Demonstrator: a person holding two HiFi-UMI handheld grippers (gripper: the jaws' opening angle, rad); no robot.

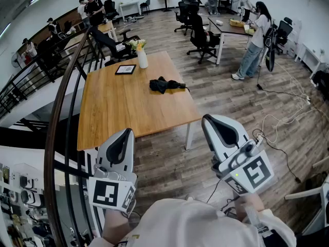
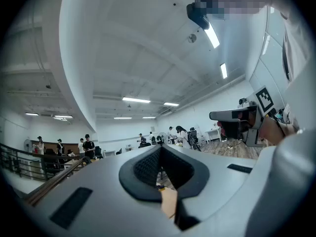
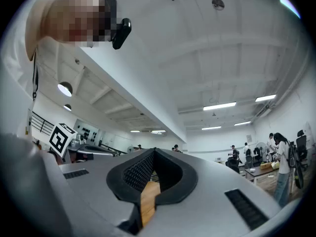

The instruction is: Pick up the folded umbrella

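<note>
Black folded umbrella (image 1: 167, 85) lies flat on the light wooden table (image 1: 118, 112), in the far half and close to the right edge. It is well apart from both grippers and nothing touches it. A white vase with yellow flowers (image 1: 142, 57) and a black-framed tablet (image 1: 125, 69) sit near the far edge, left of the umbrella and clear of it.

Left gripper (image 1: 125, 134): held close to the person's body, tip at the table's near edge as the head view shows it, just beside the dark stair railing (image 1: 56, 138). Points forward, nose slightly up. Jaws pressed together, nothing between them.

Right gripper (image 1: 209, 120): over the wood-plank floor (image 1: 169, 163), right of the table's near right corner, also forward with a slight up-tilt. Jaws fully closed, empty.
</note>
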